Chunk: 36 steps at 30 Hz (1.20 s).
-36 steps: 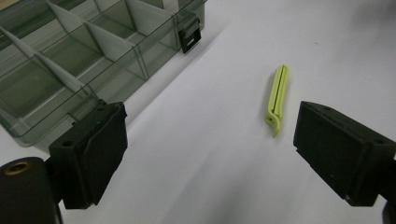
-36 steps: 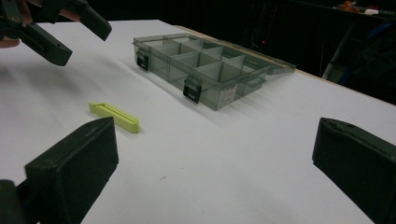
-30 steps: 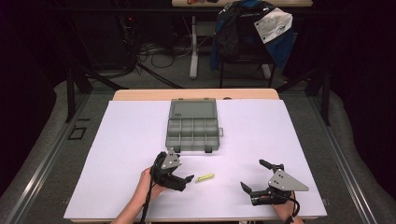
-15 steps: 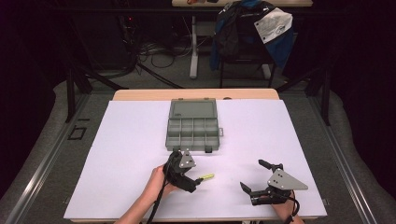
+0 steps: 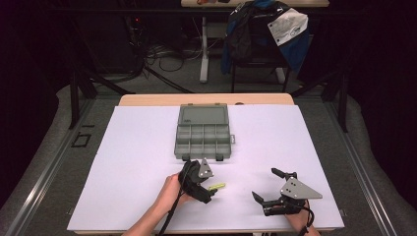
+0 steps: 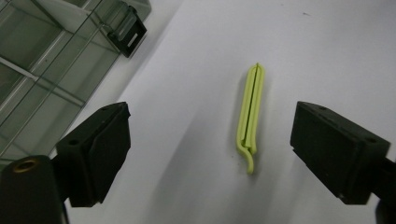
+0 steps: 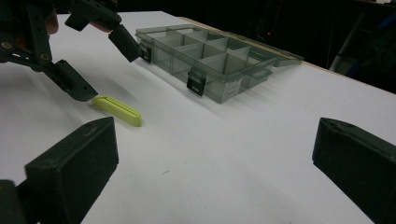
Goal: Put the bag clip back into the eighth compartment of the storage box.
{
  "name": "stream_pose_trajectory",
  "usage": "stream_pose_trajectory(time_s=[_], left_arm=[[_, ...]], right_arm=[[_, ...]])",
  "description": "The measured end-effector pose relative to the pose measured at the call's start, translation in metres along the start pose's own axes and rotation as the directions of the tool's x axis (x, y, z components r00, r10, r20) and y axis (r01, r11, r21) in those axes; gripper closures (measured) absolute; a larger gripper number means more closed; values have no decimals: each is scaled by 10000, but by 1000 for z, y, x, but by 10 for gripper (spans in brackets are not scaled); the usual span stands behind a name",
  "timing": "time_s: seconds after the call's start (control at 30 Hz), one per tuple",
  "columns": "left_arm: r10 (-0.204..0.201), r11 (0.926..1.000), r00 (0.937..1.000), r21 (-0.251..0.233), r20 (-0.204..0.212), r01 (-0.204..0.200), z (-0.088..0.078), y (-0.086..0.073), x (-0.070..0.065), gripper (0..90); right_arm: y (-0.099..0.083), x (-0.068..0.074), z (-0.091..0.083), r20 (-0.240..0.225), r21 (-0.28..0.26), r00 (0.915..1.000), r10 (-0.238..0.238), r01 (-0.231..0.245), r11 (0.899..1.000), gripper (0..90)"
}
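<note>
A slim yellow-green clip (image 5: 217,187) lies flat on the white table sheet, in front of the open grey compartment box (image 5: 202,146). My left gripper (image 5: 208,186) hovers over the clip (image 6: 250,116), which lies between the wide-apart jaws, nearer the right one, with neither pad touching it. Those jaws have just been closing a little. My right gripper (image 5: 264,183) rests at the front right, open with nothing between its jaws, pointing toward the clip (image 7: 116,109) and the left gripper (image 7: 105,70).
The box (image 7: 210,56) has several bare compartments, its lid folded back and two black latches on its near wall. Behind the table stand a chair with a blue jacket (image 5: 265,34) and floor cables. White sheet (image 5: 314,147) spreads right of the box.
My left gripper has slid to the right across the table, from beside the clip to over its left end. The right gripper has stayed put.
</note>
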<state>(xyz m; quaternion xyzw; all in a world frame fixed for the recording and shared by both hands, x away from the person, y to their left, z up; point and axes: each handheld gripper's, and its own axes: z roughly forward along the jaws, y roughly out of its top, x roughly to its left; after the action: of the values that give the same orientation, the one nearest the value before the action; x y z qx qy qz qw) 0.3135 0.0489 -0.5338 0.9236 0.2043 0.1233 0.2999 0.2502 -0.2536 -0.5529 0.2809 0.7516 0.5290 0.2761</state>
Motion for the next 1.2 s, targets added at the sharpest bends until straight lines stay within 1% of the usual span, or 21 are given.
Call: stream_pose_trajectory(time_s=[0.03,0.07,0.13,0.23,0.27,0.3,0.37,0.43,0.57,0.63,0.7,0.73,0.8,0.87,0.97,1.03,1.07,1.2], left_arm=[[25,9997,10000,227,52,-26,1,2,-1,153],[40,9994,9999,356,96,-43,1,3,-1,158],[129,9987,9998,494,178,-137,2,5,-3,183],[150,9984,9996,539,229,-162,4,7,-3,244],[191,9982,9996,562,196,-202,5,8,-5,273],[187,9979,9997,612,152,-196,6,8,-5,280],[191,9979,9997,608,168,-201,7,8,-5,313],[91,9980,9995,630,317,-111,10,8,-5,350],[142,9975,9987,683,481,-175,11,7,-6,476],[101,9978,9971,639,756,-150,12,7,-6,520],[114,9978,9965,640,828,-167,13,6,-7,563],[129,9977,9956,656,924,-190,13,6,-6,578],[51,9979,9952,645,978,-115,13,5,-5,608],[66,9977,9942,667,1073,-138,14,5,-4,636],[56,9979,9940,632,1091,-126,14,4,-4,676],[90,9978,9931,639,1173,-166,14,4,-4,697],[99,9977,9925,648,1217,-179,14,4,-4,709],[107,9978,9920,639,1259,-189,15,3,-5,741]], right_arm=[[1,1,1,-14,-39,10000,-14,14,10000,0],[1,1,1,-33,-19,10000,-61,61,10000,0],[1,1,3,-87,34,9999,-70,70,10000,0],[1,1,4,-158,57,9999,-8,9,10000,0],[1,1,4,-167,77,9998,-66,67,9999,0],[1,2,4,-154,44,9998,-132,133,9999,0],[1,2,4,-164,44,9998,-144,145,9999,0],[1,2,4,-219,8,9997,-62,62,10000,0],[1,2,4,-234,35,9996,-123,124,9999,0],[1,1,4,-239,63,9997,-51,52,10000,1],[1,1,4,-216,8,9998,-46,47,10000,1],[1,1,4,-222,3,9997,-68,68,10000,1],[1,1,5,-230,41,9997,-75,76,10000,1],[1,1,4,-225,14,9997,-99,99,9999,1],[1,2,4,-243,16,9997,-74,75,10000,1],[2,2,4,-222,61,9997,-122,124,9999,2],[2,2,4,-225,-6,9997,-128,128,9999,2],[2,2,3,-214,68,9997,-152,154,9999,3]])
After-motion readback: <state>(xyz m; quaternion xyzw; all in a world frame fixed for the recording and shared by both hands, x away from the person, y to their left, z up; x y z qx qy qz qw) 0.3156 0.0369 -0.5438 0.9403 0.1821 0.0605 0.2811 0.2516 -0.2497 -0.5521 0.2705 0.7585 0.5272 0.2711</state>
